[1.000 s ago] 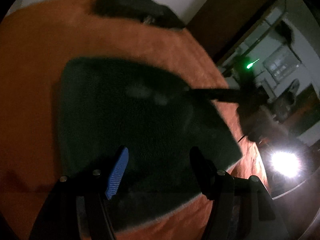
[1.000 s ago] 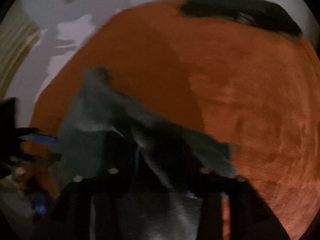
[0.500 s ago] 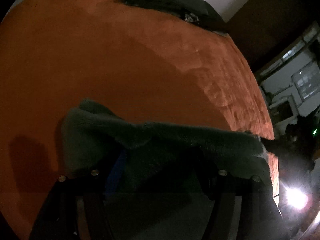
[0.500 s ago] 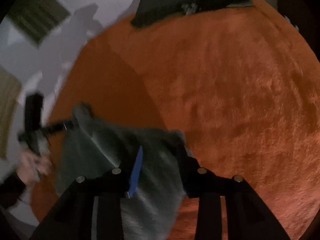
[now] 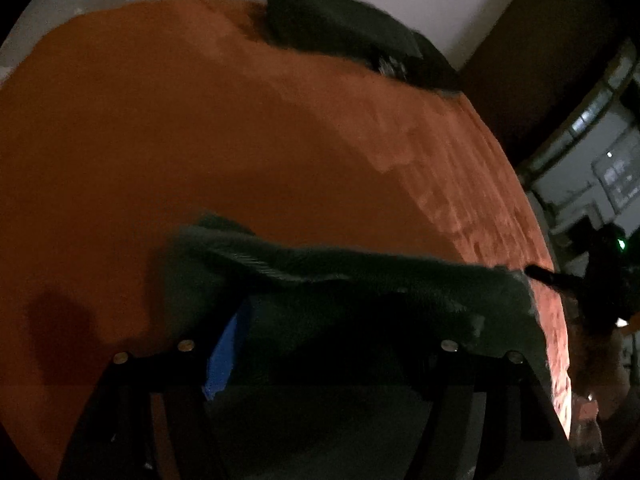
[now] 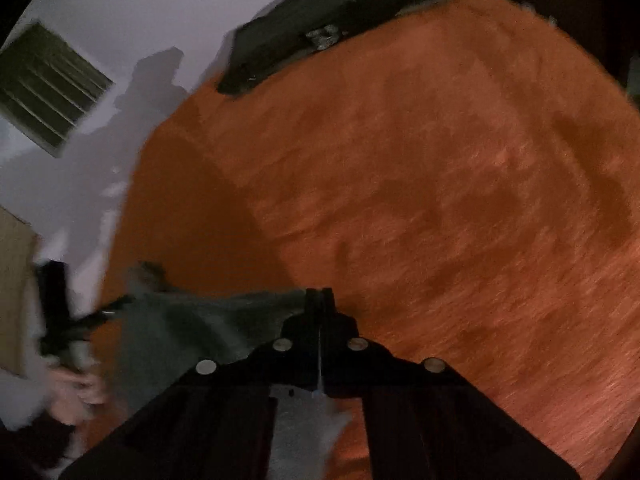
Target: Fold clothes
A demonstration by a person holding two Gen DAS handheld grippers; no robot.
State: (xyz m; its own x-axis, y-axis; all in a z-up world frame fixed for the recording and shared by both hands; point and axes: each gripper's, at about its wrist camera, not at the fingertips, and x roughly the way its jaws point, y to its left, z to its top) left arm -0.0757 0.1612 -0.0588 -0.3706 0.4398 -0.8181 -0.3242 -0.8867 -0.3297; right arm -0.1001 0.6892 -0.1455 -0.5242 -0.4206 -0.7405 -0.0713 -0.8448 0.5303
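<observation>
Two wrist views, dim room. A dark green fleecy cloth (image 5: 360,276) is lifted in a sagging band just above an orange plush surface (image 5: 200,140), near its front edge. Far side, by the wall, sits a dark pile of clothes (image 5: 340,36), well apart from the work.

Left gripper (image 5: 336,320): fingers stand wide and are opening a bit more. The cloth drapes across and over them and hides the tips. One blue pad (image 5: 226,344) shows beside the fabric, but I see no pad pressing on it, so I read it as loose, not gripped.

Right gripper (image 6: 320,300): fingers fully together, w/ the cloth's top edge running straight into the tips. It looks pinched there, though blur keeps me from being sure how much fabric is caught. In the right view the person's hand (image 6: 72,388) holds the left tool at the cloth's other end.

My read of the step: carrying one edge over to make a fold, approx. mid-task. To do it well:
- keep the right pinch firm; fleece is thick and may slip from a shallow bite
- re-take the left corner before pulling, or the band will sag unevenly
- keep both ends level and taut, then lay edge onto edge
- let go only once the cloth lies flat.
</observation>
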